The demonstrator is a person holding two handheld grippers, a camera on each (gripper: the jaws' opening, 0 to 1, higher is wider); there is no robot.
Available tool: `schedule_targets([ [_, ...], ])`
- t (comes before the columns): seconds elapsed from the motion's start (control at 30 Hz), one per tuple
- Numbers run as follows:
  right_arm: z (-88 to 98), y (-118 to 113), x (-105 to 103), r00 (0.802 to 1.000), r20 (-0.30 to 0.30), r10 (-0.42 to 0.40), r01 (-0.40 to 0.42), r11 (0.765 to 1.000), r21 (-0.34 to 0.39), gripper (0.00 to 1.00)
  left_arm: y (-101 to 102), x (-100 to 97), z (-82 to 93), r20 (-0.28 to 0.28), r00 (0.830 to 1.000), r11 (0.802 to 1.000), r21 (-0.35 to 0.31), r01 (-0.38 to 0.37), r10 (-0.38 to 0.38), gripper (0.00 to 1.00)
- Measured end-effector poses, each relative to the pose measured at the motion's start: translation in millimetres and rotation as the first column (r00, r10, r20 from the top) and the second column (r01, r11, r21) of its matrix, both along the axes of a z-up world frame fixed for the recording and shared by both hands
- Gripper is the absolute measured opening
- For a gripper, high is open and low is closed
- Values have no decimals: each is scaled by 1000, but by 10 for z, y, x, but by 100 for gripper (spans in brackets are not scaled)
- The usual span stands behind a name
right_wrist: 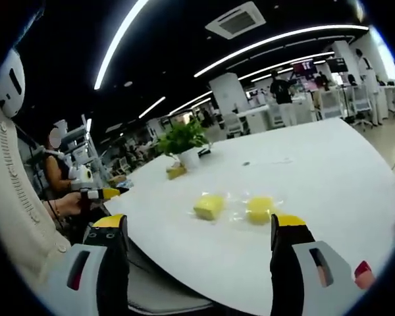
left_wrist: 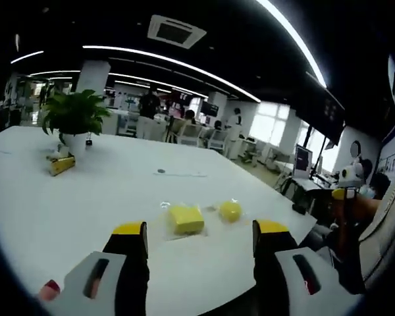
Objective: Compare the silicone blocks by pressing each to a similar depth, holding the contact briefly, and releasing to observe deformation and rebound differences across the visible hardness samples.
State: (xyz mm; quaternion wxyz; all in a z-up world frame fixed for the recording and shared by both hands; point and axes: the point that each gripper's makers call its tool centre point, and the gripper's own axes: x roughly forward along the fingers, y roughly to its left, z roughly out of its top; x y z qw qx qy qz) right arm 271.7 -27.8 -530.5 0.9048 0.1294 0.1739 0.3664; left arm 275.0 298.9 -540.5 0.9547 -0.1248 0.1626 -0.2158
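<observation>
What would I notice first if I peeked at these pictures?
Probably the two bright yellow silicone pieces lying side by side on the big white table, apart from each other: a squarish yellow block and a rounder yellow lump, each apparently in clear wrapping. Next, the leafy green plant in a white pot standing further back on the table. The left gripper and the right gripper, yellow-tipped, are open and touch neither piece.

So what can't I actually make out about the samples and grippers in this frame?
- Yellow blocks and, left gripper view: too small to judge hardness labels or dents; glare from their clear wrap blurs edges.
- Small item on the white table: too small to identify.
- Yellow object by the potted plant: too distant.
</observation>
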Motion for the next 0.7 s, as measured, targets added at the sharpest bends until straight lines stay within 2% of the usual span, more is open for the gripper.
schedule_targets([
  [0.17, 16, -13, 40, 1000, 17, -23, 23, 1000, -7, 81, -37, 24, -15, -15, 1000, 1000, -18, 14, -14, 65],
  [0.3, -13, -13, 39, 999, 8, -35, 35, 999, -3, 81, -70, 49, -23, -20, 999, 1000, -1, 27, -27, 65],
  [0.7, 3, -21, 11, 999, 10, -46, 46, 999, 11, 81, -13, 11, 26, -11, 1000, 1000, -19, 4, -4, 64],
])
